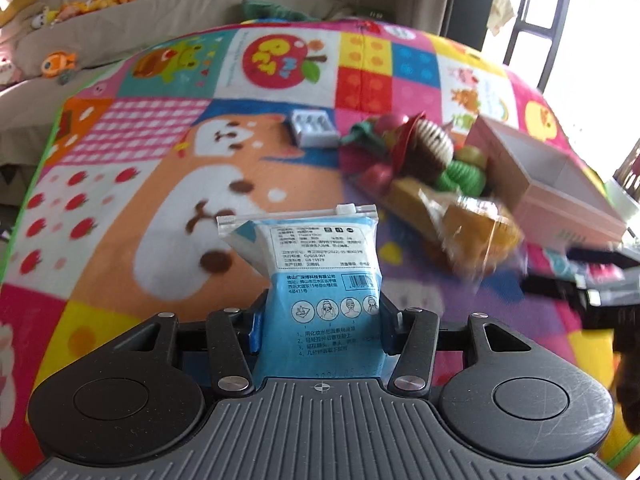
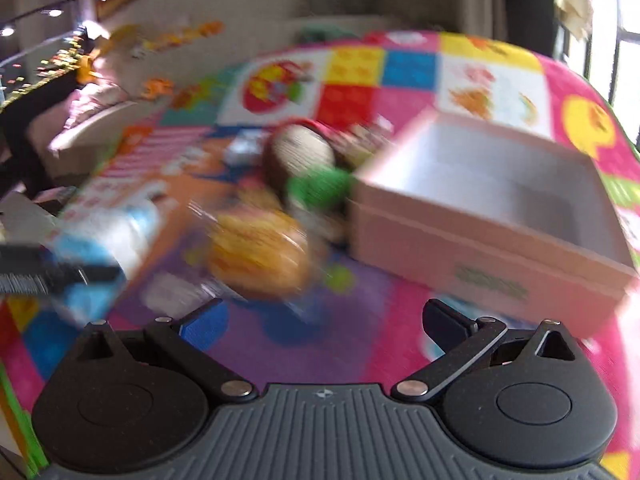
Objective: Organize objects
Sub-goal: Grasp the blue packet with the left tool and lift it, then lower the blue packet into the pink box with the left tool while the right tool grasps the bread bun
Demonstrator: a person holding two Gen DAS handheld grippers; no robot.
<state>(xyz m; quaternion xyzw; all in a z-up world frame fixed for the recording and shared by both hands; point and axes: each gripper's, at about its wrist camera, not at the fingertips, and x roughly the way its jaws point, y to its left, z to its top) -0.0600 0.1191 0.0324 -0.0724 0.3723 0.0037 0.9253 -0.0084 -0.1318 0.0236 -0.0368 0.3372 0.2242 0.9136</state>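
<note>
Left wrist view first: my left claw [image 1: 320,312] is clamped on a blue and white pouch [image 1: 316,276], its fingers pressing the lower sides of the pack. I can see a clear zip strip across the top of the pouch, printed text, a barcode and four little face pictures on the blue part. It stands upright between the fingers, held above the colourful play mat [image 1: 120,184].

Far and to the right of the pouch lies a heap of toy food [image 1: 420,156]: a brown ridged piece, green ridged pieces, red and pink bits. Nearer, just right of the pouch, sits a yellow item in clear wrap [image 1: 472,228]. A small grey battery charger [image 1: 314,128] lies on the mat left of the heap. Right of the heap stands the open pink box [image 1: 560,196], white inside.

Right wrist view is badly blurred. My right claw [image 2: 320,320] is spread wide, gripping nothing, low over the mat [image 2: 400,340]. The pink box [image 2: 480,256] lies far right of it, the wrapped yellow item [image 2: 260,256] far left of centre, and the pouch [image 2: 108,240] shows at the left edge.
</note>
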